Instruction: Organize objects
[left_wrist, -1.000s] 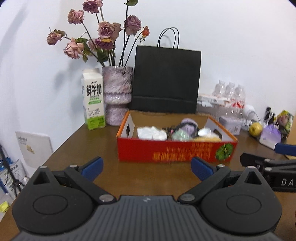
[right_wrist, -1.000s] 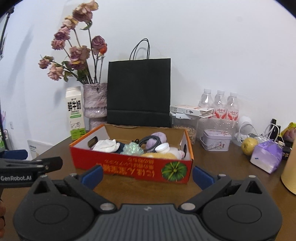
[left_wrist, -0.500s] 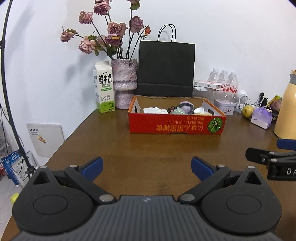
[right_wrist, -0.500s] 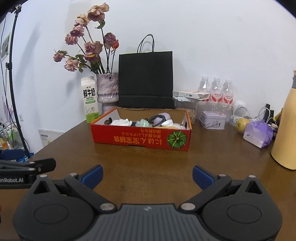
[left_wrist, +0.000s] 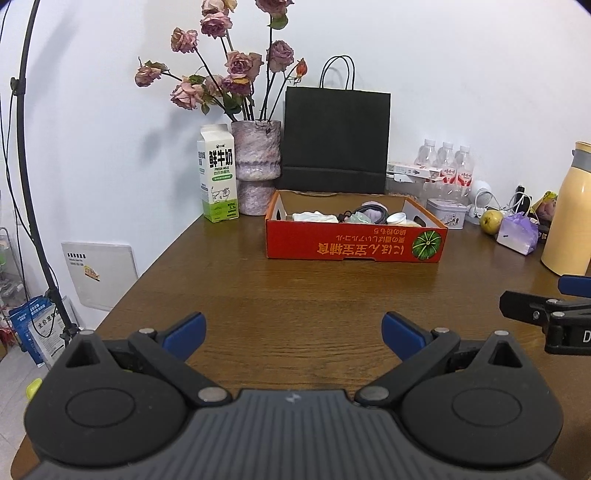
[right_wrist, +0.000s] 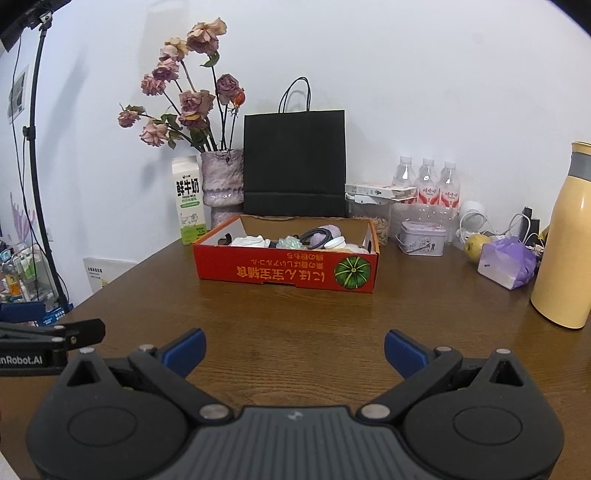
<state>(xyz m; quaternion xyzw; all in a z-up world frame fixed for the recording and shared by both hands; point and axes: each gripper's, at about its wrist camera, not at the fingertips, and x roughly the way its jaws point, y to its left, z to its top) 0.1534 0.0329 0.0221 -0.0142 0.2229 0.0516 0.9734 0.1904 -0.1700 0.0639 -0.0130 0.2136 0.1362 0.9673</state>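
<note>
From the left wrist camera, the left gripper (left_wrist: 293, 329) is hovering over the near part of a brown wooden table (left_wrist: 295, 288), its blue-tipped jaws spread wide and gripping nothing. Farther across the table, a shallow red cardboard box (left_wrist: 354, 248) is sitting with its long printed side facing the camera. Small things are lying inside it: a white crumpled cloth (left_wrist: 315, 217), a dark coiled cable (left_wrist: 364, 213) and a white round lid (left_wrist: 395, 218) (the rest are too small to tell). Behind the box, a black paper bag (left_wrist: 337, 142) is standing against the white wall. To its left are a vase of dried roses (left_wrist: 255, 162) and a milk carton (left_wrist: 218, 173). At the far right, a yellow thermos (left_wrist: 569, 214) is standing, and the right gripper (left_wrist: 546, 317) is poking in from the right edge.

From the right wrist camera, the right gripper (right_wrist: 294, 347) is likewise hanging over the near table, jaws released and empty. The red box (right_wrist: 288, 269) is lying ahead, slightly left of centre. Right of it are a small tin (right_wrist: 423, 238), three water bottles (right_wrist: 428, 184), a yellowish fruit (right_wrist: 474, 246) and a purple packet (right_wrist: 508, 264) just beside the thermos (right_wrist: 565, 236). The left gripper (right_wrist: 55, 341) is showing at the left edge.
</note>
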